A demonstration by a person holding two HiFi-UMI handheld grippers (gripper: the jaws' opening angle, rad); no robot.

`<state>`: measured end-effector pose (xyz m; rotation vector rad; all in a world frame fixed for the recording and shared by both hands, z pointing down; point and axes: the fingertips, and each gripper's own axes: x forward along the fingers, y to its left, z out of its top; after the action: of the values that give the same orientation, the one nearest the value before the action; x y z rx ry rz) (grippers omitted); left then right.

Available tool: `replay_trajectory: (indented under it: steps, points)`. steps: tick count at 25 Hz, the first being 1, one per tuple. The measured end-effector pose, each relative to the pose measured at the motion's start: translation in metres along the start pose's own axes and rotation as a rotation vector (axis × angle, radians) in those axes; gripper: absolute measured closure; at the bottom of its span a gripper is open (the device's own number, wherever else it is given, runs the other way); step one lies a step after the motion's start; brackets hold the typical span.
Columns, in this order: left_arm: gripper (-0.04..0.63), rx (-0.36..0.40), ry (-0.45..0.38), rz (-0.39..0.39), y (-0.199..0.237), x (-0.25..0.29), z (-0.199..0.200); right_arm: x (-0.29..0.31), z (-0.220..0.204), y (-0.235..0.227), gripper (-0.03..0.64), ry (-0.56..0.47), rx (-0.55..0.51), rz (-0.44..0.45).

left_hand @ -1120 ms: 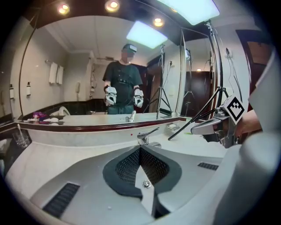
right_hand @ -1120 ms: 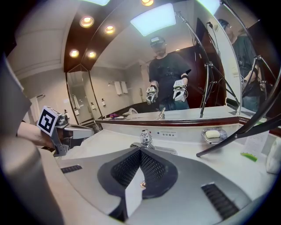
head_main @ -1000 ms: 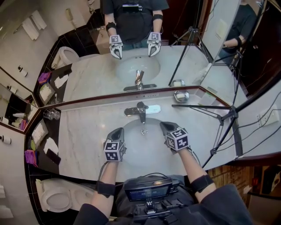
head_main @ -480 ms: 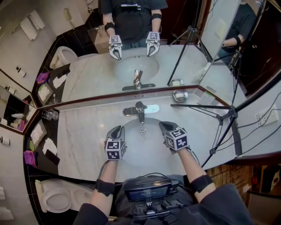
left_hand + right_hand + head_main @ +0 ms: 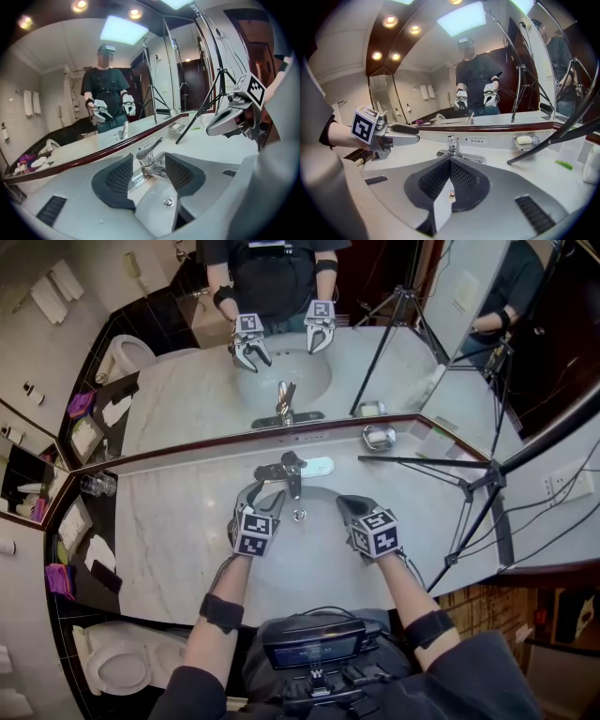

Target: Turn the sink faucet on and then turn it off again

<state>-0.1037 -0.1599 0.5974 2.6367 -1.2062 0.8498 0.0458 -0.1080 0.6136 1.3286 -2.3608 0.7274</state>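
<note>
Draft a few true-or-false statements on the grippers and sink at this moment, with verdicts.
The left gripper's jaws are shut. False: they stand apart, having just been opening; the faucet shows in the gap, not gripped.
The right gripper's jaws are together with nothing between them. True.
A soap dish sits on the counter to the faucet's right. True.
Water streams from the faucet. False: no stream is visible.
</note>
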Motion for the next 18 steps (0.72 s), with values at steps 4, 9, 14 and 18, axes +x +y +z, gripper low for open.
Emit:
replay_trajectory:
  steps: [4, 9, 14, 18]
  points:
    - [0.334, 0.128, 0.035, -0.037, -0.011, 0.023, 0.004, 0.000, -0.002, -0.004, 0.592, 0.007, 0.000, -0.005]
    - [0.311, 0.287, 0.078, -0.068, -0.019, 0.050, 0.007, 0.004, 0.002, -0.011, 0.592, 0.007, -0.008, -0.009]
    - [0.274, 0.403, 0.108, -0.085, -0.022, 0.073, 0.009, 0.006, 0.011, -0.017, 0.592, 0.003, -0.013, -0.015]
    - [0.270, 0.500, 0.150, -0.120, -0.031, 0.094, 0.003, 0.006, 0.011, -0.023, 0.592, 0.003, -0.009, -0.020]
